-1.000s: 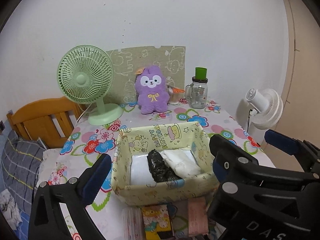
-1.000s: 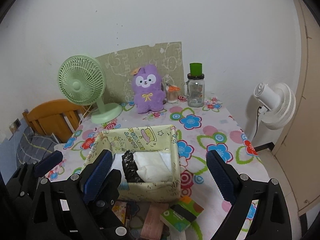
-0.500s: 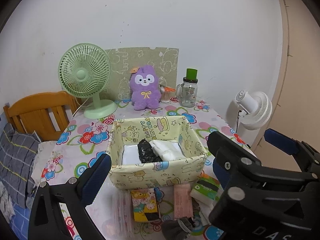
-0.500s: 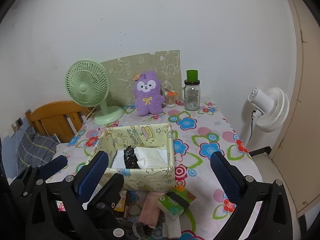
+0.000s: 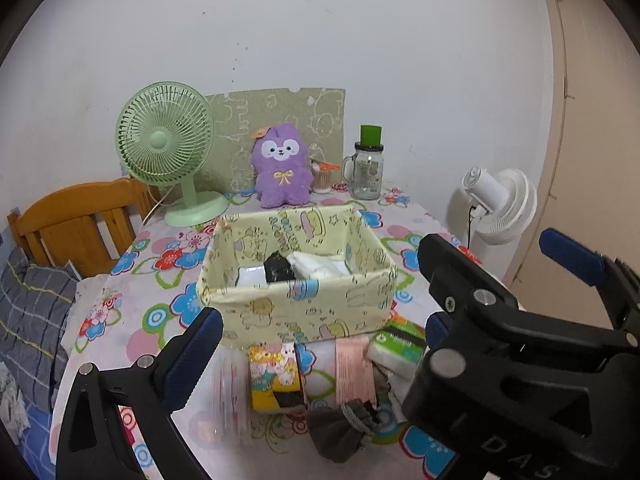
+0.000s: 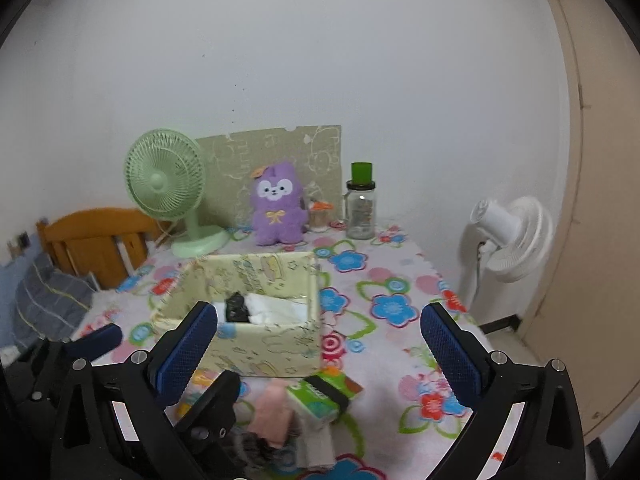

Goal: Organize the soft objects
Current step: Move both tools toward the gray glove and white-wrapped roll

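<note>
Both my jaws stand wide open, empty: the left gripper [image 5: 316, 356] and right gripper [image 6: 318, 354] hover over the desk [image 6: 384, 344]. Nearest, at six o'clock, lie a grey sock [image 5: 340, 434], pink packet [image 5: 354, 372] and green tissue pack [image 5: 396, 346]. Beyond, at twelve, the yellow box [image 5: 296, 312] holds white and black bundles.

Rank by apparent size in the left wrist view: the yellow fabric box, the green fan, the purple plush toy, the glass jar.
1. yellow fabric box, though it is nearest the camera
2. green fan
3. purple plush toy
4. glass jar
</note>
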`<state>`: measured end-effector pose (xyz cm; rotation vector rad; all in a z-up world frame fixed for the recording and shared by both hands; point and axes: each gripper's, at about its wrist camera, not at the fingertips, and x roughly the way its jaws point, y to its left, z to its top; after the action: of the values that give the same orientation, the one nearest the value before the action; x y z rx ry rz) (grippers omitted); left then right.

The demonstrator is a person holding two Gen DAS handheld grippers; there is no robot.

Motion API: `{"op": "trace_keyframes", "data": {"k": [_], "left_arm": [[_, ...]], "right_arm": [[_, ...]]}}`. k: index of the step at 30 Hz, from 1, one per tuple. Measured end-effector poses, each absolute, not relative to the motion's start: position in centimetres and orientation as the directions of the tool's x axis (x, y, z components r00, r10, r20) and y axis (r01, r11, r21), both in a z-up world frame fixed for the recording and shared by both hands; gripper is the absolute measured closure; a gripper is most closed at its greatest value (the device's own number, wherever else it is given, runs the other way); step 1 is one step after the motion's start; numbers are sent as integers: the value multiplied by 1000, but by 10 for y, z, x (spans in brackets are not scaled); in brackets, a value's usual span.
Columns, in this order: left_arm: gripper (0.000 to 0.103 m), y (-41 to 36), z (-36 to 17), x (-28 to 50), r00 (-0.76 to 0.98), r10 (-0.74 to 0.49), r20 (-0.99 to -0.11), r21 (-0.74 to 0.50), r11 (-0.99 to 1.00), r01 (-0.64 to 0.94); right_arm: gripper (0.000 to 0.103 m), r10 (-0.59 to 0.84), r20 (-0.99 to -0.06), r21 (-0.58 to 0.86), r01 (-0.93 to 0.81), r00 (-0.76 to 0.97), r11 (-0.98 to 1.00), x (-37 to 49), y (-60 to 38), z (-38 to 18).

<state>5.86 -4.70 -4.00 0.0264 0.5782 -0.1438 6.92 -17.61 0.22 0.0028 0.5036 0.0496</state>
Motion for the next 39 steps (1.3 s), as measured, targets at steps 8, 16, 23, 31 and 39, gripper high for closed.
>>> {"op": "trace_keyframes", "data": {"k": [8,16,23,31,39], "left_arm": [[1,-50,-65,50,809,-124,-575,-27,991,132],[1,-56,-92,46,786,-116,-607,-22,991,129],[4,-60,-118,50,776,-109,-621,-21,992,123],[8,-66,-139,56,749,-124,-651,-24,989,143],[38,-66,-154,65,705,-129,-698,-43,989,138]], "right_arm": [[0,80,-536,29,-76,840,997,62,-179,-24],[0,100,-590,47,-90,801,995,59,-181,-53],[0,125,-610,47,-122,783,991,60,-182,-80],[0,132,-646,58,-123,752,991,66,-185,-105],[0,128,-682,63,-116,720,991,75,-186,-121]]}}
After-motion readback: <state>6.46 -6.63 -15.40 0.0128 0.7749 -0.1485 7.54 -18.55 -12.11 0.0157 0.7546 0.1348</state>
